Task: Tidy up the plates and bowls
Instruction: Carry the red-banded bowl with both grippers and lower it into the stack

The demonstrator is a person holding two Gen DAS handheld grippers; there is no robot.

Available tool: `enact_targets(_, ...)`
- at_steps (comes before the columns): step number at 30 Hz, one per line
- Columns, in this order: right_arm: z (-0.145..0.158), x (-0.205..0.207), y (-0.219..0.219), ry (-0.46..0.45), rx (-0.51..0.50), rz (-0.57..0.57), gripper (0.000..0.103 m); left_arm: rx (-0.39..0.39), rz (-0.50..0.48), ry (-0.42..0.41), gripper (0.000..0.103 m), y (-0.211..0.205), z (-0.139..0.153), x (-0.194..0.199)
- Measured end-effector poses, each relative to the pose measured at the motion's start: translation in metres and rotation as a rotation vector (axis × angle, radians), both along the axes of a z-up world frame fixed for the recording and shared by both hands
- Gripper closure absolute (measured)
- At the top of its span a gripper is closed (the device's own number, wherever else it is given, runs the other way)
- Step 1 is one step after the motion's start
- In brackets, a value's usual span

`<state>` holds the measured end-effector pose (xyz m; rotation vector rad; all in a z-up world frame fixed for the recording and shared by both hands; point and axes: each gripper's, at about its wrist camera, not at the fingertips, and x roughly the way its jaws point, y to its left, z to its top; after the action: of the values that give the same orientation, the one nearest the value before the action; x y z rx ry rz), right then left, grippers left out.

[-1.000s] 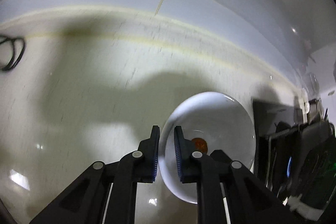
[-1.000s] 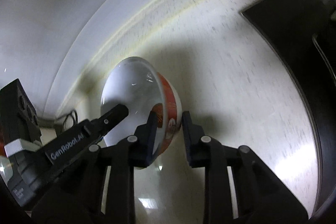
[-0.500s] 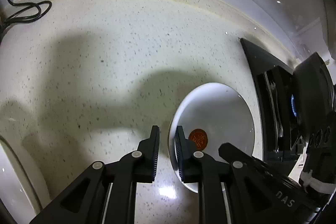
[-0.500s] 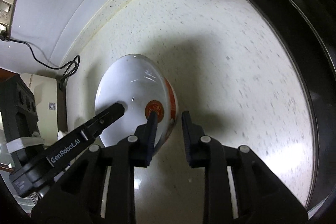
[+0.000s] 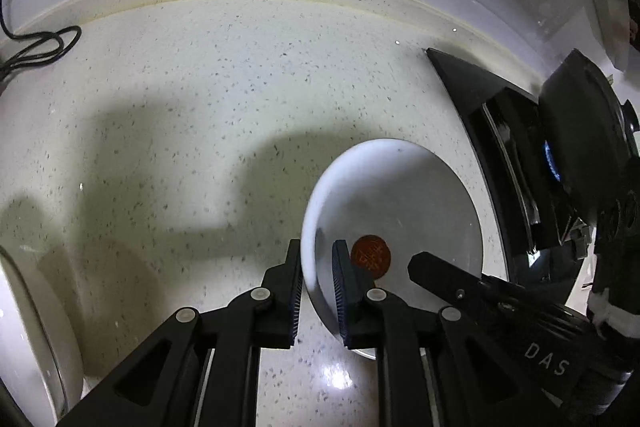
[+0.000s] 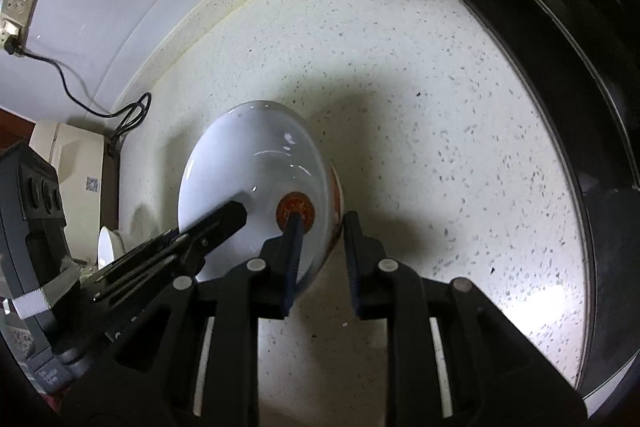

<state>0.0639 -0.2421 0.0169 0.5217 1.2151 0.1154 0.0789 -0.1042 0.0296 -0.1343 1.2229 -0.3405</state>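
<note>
A: White bowl (image 5: 394, 227), red seal (image 5: 370, 253) at the bottom, and both grippers have it by the rim. It sits low over the speckled counter (image 5: 200, 107), between the wall edge and the black stove (image 5: 480, 95). Whether its foot touches the stone I cannot tell.

B: How are the jaws set?

A: The left gripper (image 5: 316, 291) pinches the near-left rim, one finger outside the wall, one inside. The right gripper (image 6: 320, 259) pinches the opposite rim by the red band (image 6: 335, 199); its jaws have just been closing a little, with the wall between them.

B: So a two-handed carry. What would make it go well?

A: I'd judge that glazed porcelain is slick, so both pinches should stay firm and the two hands should travel together. If one leads, the bowl twists in the pads and may slip.

B: And the tilt?

A: From the right wrist it looks tipped toward the camera, though the lens may exaggerate that. Keep the rim level and set the foot down flat before either jaw opens.

B: Anything to steer around?

A: The stove edge on the right, a black cable (image 6: 100, 107) by the wall, and another white dish (image 5: 24, 327) at the far left, well apart from the bowl.
</note>
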Motion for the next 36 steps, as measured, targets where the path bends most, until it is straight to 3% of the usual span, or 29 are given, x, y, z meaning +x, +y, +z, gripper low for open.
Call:
enact_targets(7, 0.000, -0.012, 0.000, 0.007, 0.014, 0.014, 0.082, -0.026, 0.060, 0.030, 0.086, 0.008, -0.005, 0.004)
enact_targets(12, 0.001, -0.020, -0.005, 0.010, 0.003, 0.007, 0.084, 0.023, -0.018, -0.011, 0.088, -0.008, -0.004, -0.011)
enact_targets(19, 0.003, -0.032, -0.011, 0.017, 0.054, -0.009, 0.084, 0.025, -0.028, -0.034, 0.088, -0.003, 0.006, -0.025)
enact_targets(36, 0.032, -0.040, 0.031, -0.056, 0.111, 0.052, 0.084, 0.029, 0.083, -0.138, 0.088, 0.043, 0.047, -0.052)
